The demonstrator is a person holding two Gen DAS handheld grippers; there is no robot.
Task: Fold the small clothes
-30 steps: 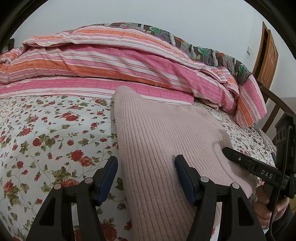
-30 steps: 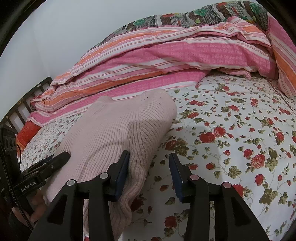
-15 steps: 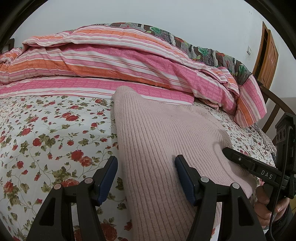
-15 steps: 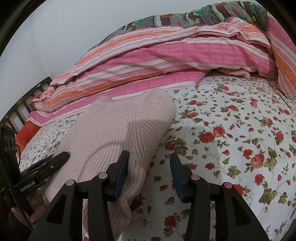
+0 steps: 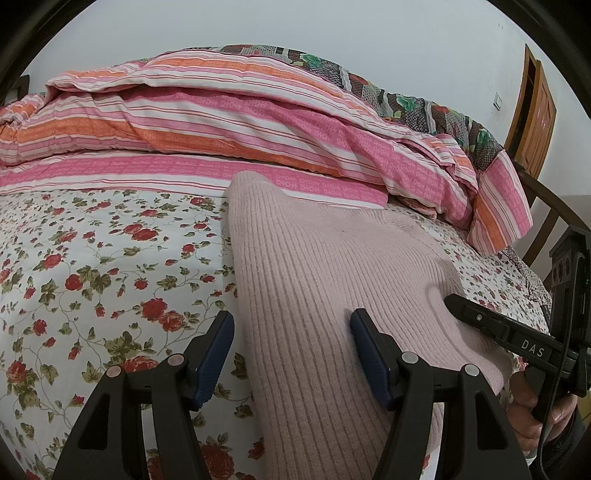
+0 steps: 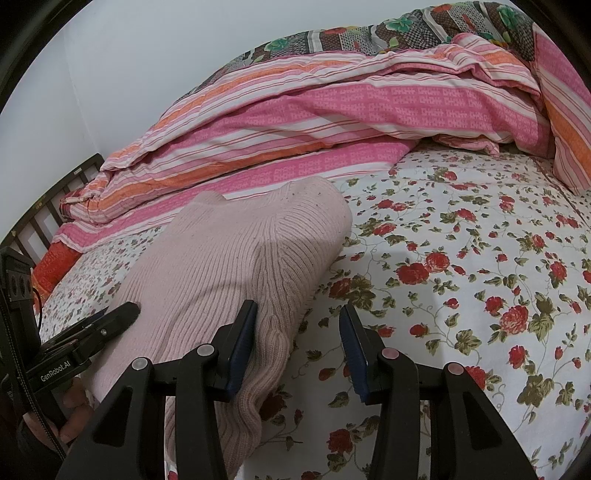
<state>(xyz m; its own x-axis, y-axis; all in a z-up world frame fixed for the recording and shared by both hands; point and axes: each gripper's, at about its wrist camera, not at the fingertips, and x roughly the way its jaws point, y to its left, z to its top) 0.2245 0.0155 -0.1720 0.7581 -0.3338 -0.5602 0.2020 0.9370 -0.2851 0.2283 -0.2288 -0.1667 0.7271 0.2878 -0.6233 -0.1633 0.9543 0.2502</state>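
Note:
A pale pink ribbed knit sweater (image 5: pixel 317 280) lies folded lengthwise on the flowered bedsheet; it also shows in the right wrist view (image 6: pixel 229 266). My left gripper (image 5: pixel 291 354) is open, its jaws astride the sweater's near left edge. My right gripper (image 6: pixel 297 343) is open, its left finger against the sweater's right edge, its right finger over the sheet. Each gripper shows in the other's view, the right one (image 5: pixel 491 325) and the left one (image 6: pixel 92 328), both low by the sweater's near end.
A pink and orange striped duvet (image 5: pixel 221 122) is heaped along the far side of the bed, with a dark patterned quilt (image 6: pixel 369 33) behind it. The flowered sheet (image 6: pixel 461 277) spreads around the sweater. A wooden bed frame (image 6: pixel 48 206) and a door (image 5: pixel 532 114) stand at the edges.

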